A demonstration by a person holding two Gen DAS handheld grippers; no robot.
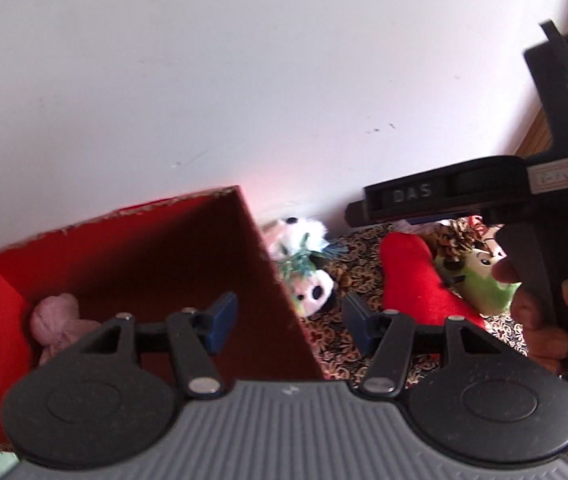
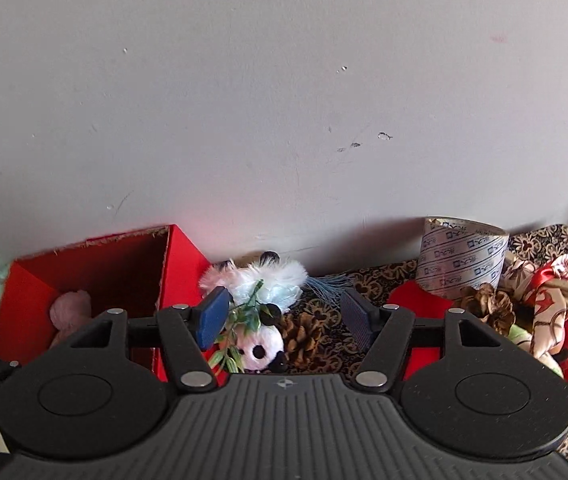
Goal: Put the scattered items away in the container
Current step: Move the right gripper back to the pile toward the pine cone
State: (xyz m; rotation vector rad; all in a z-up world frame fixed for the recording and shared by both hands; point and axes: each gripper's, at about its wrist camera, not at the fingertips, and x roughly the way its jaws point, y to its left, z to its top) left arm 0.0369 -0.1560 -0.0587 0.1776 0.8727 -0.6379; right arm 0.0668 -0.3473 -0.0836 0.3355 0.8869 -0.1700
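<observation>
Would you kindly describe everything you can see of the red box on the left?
The red box is an open-topped carton, apparently cardboard, red inside and out, with ragged, frayed brown top edges. It stands upright on the left, close to the white wall. Inside, a pink plush toy lies near its left wall; the rest of the visible interior looks bare. Just outside its right wall lies a panda plush; whether they touch is unclear. The left gripper hangs open over its right edge.

Red box (image 2: 180,256) of matt cardboard with frayed rim; panda toy (image 2: 262,346) fluffy plush; fingers (image 2: 213,316) ribbed blue plastic.
</observation>
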